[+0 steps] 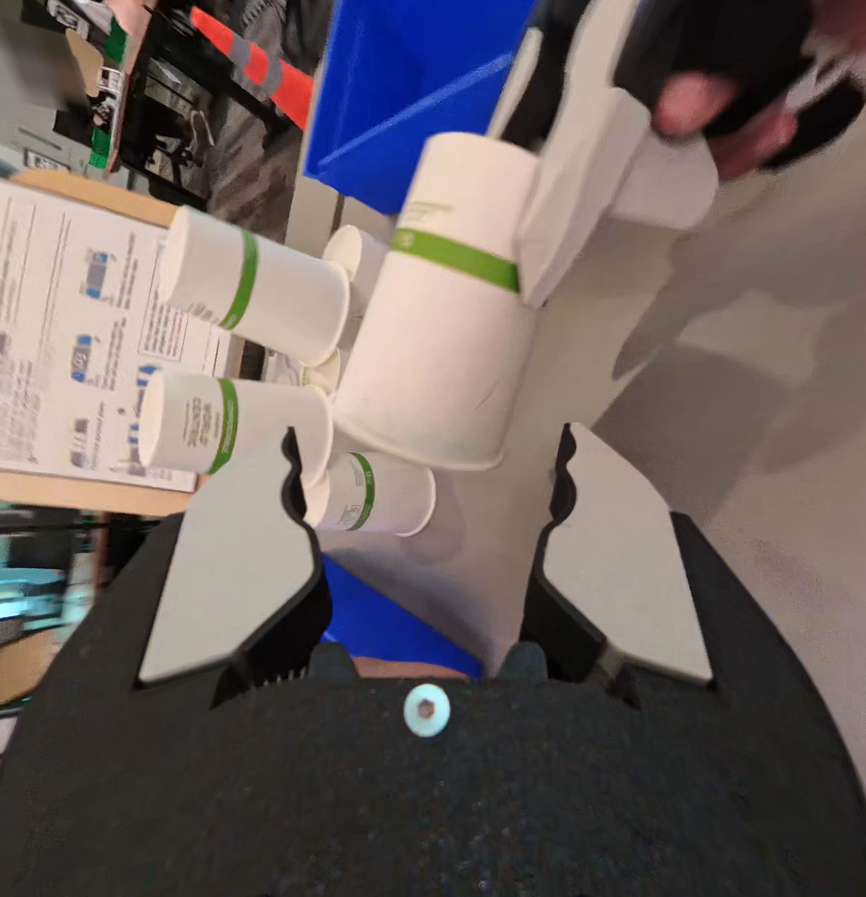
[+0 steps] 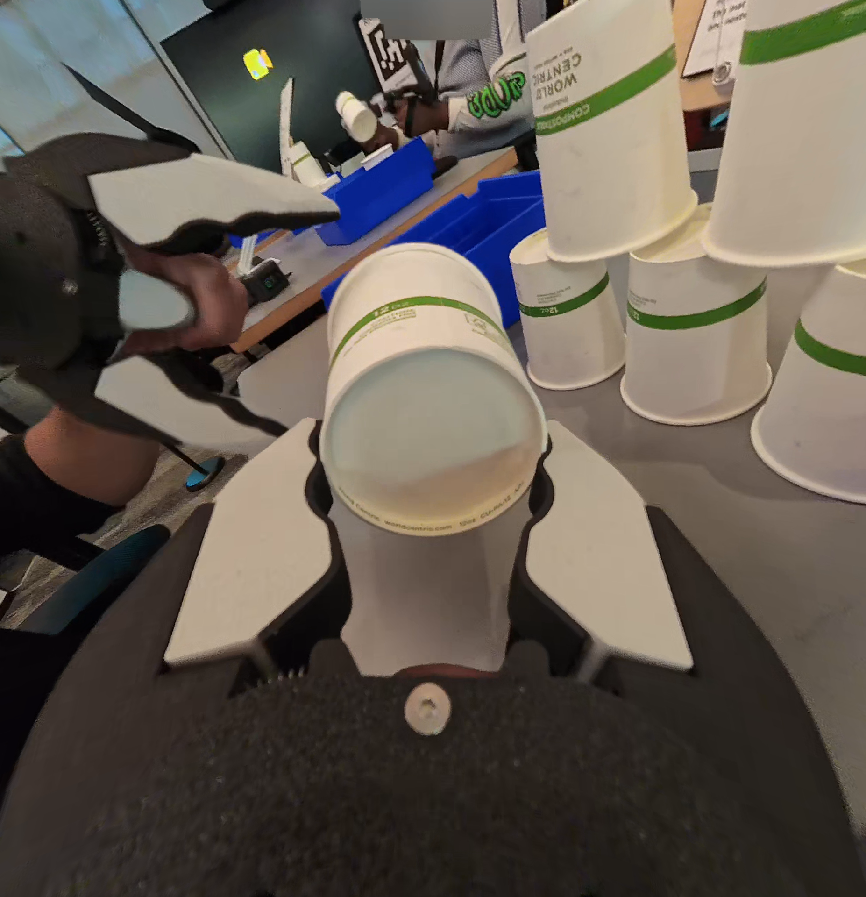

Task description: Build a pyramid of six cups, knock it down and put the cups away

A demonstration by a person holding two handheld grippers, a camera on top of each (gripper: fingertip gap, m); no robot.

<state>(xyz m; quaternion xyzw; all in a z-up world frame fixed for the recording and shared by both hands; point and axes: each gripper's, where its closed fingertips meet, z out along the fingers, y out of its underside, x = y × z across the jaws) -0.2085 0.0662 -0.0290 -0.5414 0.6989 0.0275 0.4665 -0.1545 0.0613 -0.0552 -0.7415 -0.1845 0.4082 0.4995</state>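
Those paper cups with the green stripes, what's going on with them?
A person is stacking them into a pyramid with two hand-held grippers. The right gripper is clamped on the sixth cup, held bottom-first near the stack. Three upside-down cups stand in a row on the grey table, with two more, including the tilted cup, resting on them. The left gripper is open and holds nothing.

Both views evenly lit by diffuse indoor light from overhead; no harsh glare. Soft shadows cast on the grey worktop (image 1: pixel 761 437) in the left wrist view. Heavy motion blur seen there, worst on the gloved hand (image 1: pixel 722 97) and printed sheet (image 1: pixel 57 315). Right wrist view sharper; held cup (image 2: pixel 431 388) crisp, background softened. Strong fisheye bending noted at all edges.
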